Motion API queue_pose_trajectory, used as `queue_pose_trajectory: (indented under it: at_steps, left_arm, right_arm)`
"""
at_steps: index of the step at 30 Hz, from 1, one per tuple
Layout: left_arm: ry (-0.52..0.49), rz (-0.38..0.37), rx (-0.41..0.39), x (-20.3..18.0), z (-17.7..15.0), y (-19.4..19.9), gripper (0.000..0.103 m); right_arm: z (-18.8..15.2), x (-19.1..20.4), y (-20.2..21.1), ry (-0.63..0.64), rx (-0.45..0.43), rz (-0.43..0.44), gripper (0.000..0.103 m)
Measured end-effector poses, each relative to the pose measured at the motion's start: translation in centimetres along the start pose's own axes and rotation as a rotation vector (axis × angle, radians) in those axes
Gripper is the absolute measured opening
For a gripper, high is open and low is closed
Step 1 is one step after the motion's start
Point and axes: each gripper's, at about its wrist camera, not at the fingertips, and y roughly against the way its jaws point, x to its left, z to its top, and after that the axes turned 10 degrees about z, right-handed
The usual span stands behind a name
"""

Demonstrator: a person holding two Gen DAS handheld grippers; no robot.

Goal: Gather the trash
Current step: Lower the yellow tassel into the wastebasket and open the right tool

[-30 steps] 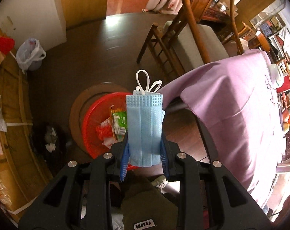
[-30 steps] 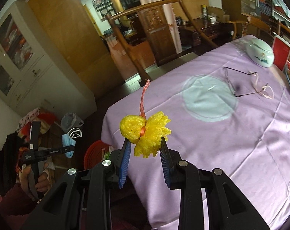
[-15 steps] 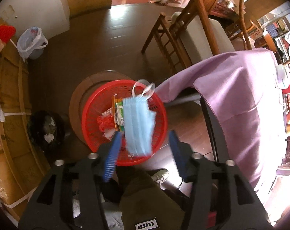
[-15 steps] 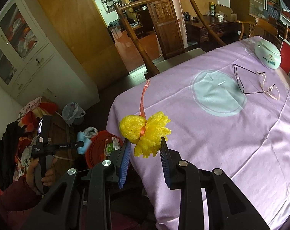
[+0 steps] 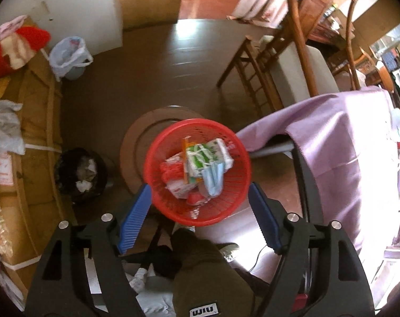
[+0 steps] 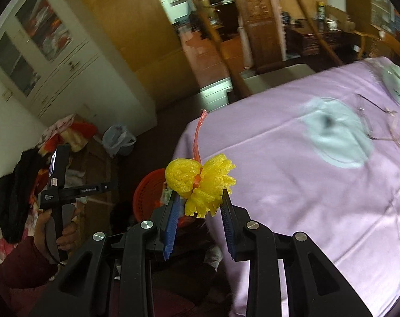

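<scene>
1. Face mask point(image 5: 212, 179) is down! A second ago it stood pinched in the left gripper point(image 5: 200, 211); now it lies inside the red basket point(image 5: 236, 200), on the side nearest the table, resting on the green-and-white wrapper point(image 5: 207, 158) and the other scraps.
2. The left gripper hangs right over the basket with its blue pads point(image 5: 135, 218) spread wide and nothing between them. That piece of trash looks collected.
3. Over to the right gripper point(image 6: 200, 211): it has not let go. The pads are closed in on the yellow foam net point(image 6: 200, 182), whose pink strip point(image 6: 198, 137) pokes upward.
4. That gripper has swung off the purple tablecloth point(image 6: 305, 185) toward the table edge; the basket rim point(image 6: 147, 187) shows below and to the left of the foam.
5. My read: the foam is next for the basket, and the left side needs to clear out of the way.
6. Still on the table: a pair of glasses point(image 6: 368, 124) and a white lidded dish point(image 6: 396, 84), neither obviously trash.
</scene>
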Motion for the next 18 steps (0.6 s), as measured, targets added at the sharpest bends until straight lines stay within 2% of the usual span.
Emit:
queue_pose_trajectory:
  at_steps: [7, 10, 18]
  left_arm:
    - [0.081, 0.074, -0.008, 4.3, -1.5, 0.9, 0.079]
    - [0.118, 0.082, 0.004, 6.2, -1.8, 0.8, 0.081]
    - [0.153, 0.105, 0.001, 9.3, -1.8, 0.1, 0.082]
  right_arm:
    - [1.3, 3.9, -5.2, 0.091, 0.1, 0.092, 0.031]
    - [2.1, 5.9, -8.0, 0.13, 0.148, 0.124, 0.031]
    - [3.2, 10.1, -14.0, 0.203, 0.263, 0.154, 0.031]
